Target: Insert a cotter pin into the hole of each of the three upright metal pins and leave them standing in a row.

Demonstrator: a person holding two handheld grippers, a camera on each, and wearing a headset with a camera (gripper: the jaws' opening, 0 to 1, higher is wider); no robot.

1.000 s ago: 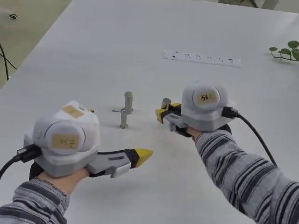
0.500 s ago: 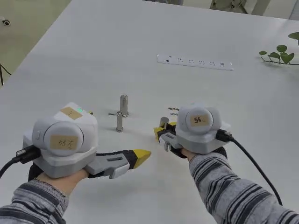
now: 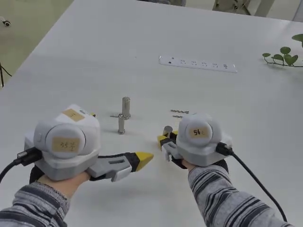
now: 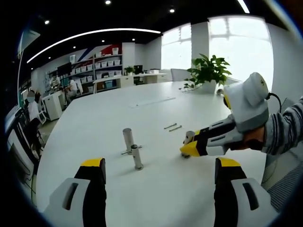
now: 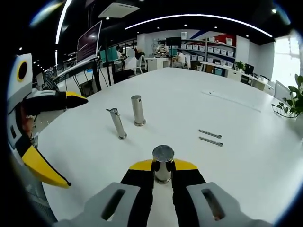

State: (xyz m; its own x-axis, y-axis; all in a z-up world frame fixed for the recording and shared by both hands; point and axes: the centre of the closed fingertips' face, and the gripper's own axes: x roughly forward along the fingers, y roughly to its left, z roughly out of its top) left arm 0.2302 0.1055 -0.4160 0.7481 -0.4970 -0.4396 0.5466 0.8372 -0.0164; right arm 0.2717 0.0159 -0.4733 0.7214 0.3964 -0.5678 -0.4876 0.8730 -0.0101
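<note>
Pinching upright metal pin (image 5: 163,160) w/ R gripper (image 5: 164,167) jaws, label "56", L gripper (image 4: 160,163) jaws spread

On the table (image 3: 94,56), two upright pins (image 3: 125,107) left, third pin (image 3: 167,131) right, cotter pins (image 3: 179,112) behind it

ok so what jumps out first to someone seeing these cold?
The right gripper, shut on an upright metal pin on the white table. Left of it in the head view stand two more pins, the nearer with a cotter pin at its top; two loose cotter pins lie beyond the gripper.
</note>
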